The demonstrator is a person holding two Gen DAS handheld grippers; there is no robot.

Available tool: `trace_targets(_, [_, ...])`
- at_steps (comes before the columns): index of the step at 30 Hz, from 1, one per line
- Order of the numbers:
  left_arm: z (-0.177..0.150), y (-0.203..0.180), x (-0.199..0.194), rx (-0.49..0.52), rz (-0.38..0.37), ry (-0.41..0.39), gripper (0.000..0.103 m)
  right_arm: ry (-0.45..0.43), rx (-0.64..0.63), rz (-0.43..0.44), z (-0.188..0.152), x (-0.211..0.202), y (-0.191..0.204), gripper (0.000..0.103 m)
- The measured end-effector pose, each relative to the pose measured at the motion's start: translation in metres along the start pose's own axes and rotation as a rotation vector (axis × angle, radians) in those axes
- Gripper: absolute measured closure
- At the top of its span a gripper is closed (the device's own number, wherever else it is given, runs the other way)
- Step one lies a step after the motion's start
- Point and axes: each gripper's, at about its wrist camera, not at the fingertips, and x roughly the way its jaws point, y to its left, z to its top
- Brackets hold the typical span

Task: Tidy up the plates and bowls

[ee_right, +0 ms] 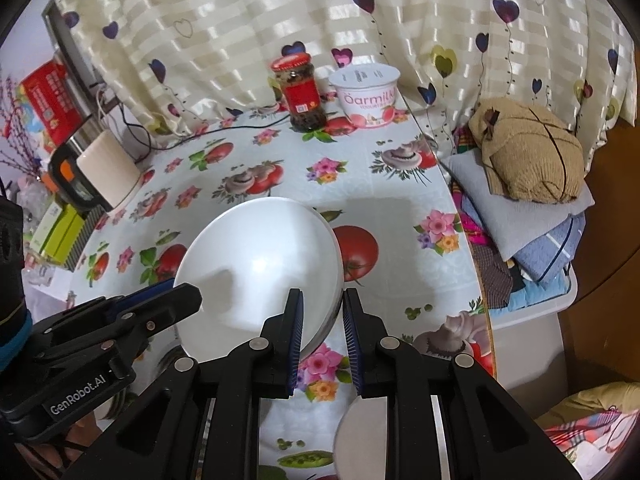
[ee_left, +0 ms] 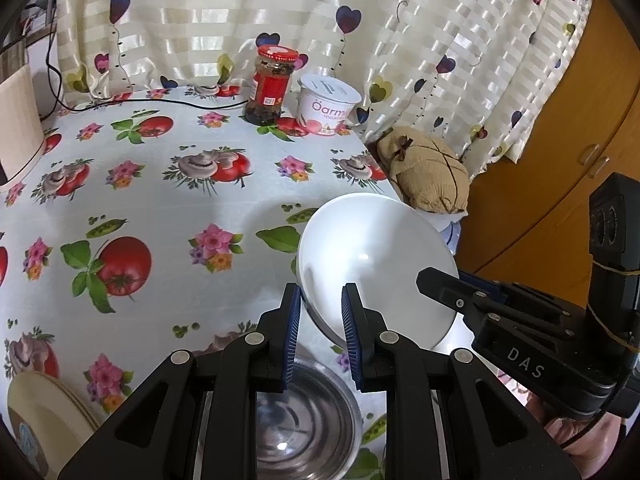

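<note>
Both grippers clamp one white bowl (ee_left: 376,264), tilted and lifted above the tablecloth (ee_left: 160,184): left gripper (ee_left: 320,308) narrow on its left rim, right gripper (ee_right: 322,312) nearly closed on its right rim. Directly under the bowl sits a steel bowl (ee_left: 308,412); cream plates (ee_left: 44,416) lie left of it, with a red jar (ee_left: 272,84) and a yogurt tub (ee_left: 328,104) far behind.

jar (ee_left: 271,84) left of tub (ee_left: 328,104), bowl (ee_left: 376,268) nearer
</note>
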Motion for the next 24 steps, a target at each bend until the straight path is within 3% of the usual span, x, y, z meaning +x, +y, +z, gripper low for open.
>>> trace_targets(24, [-0.035,0.026,-0.053,-0.03,0.046,-0.031,0.081,0.004,-0.061,0.041,-0.028,-0.024,0.056,0.083])
